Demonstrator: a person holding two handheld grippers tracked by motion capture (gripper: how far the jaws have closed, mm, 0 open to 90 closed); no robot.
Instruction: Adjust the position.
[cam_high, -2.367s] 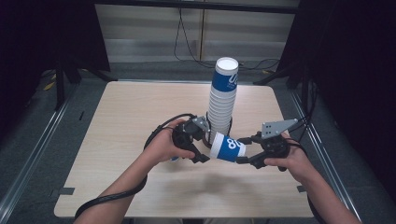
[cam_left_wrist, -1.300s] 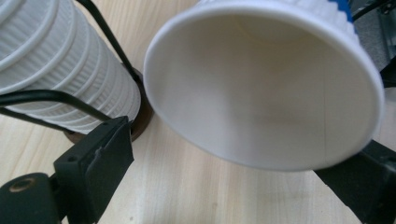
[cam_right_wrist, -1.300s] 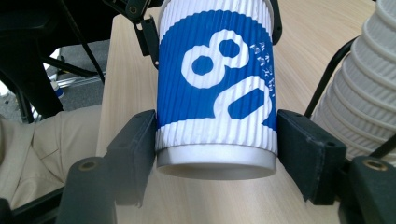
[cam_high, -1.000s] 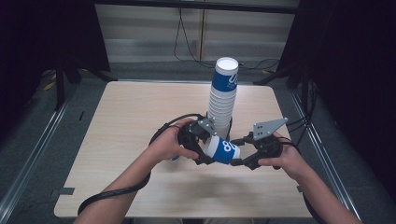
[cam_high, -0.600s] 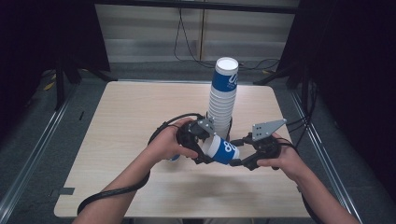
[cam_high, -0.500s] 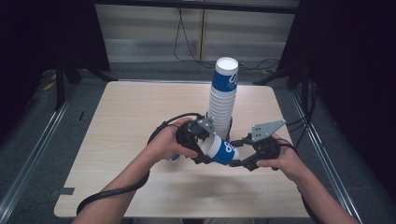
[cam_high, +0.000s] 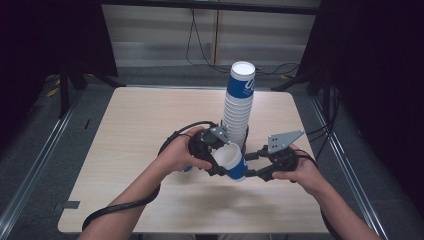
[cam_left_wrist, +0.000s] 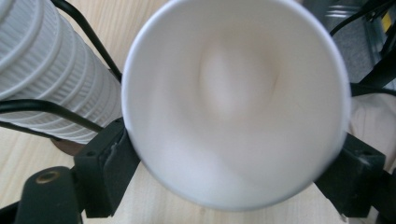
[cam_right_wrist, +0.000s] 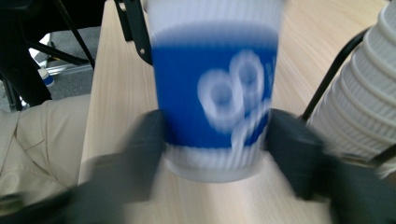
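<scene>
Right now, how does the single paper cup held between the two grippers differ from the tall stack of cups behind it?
The single cup is held above the table by the left gripper and the right gripper; the cup stack stands on the table. The single cup is tilted with its open mouth showing; the stack is upright with a closed base on top. The single cup is one cup; the stack nests many. Both are white, ribbed paper with a blue band.

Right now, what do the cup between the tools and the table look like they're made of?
The cup looks like paper: matte white inside, with a ribbed, blue-printed outer wall, probably a corrugated sleeve. The table looks like pale wood or a wood-look laminate, with fine straight grain and a low sheen; which one is hard to tell.
</scene>
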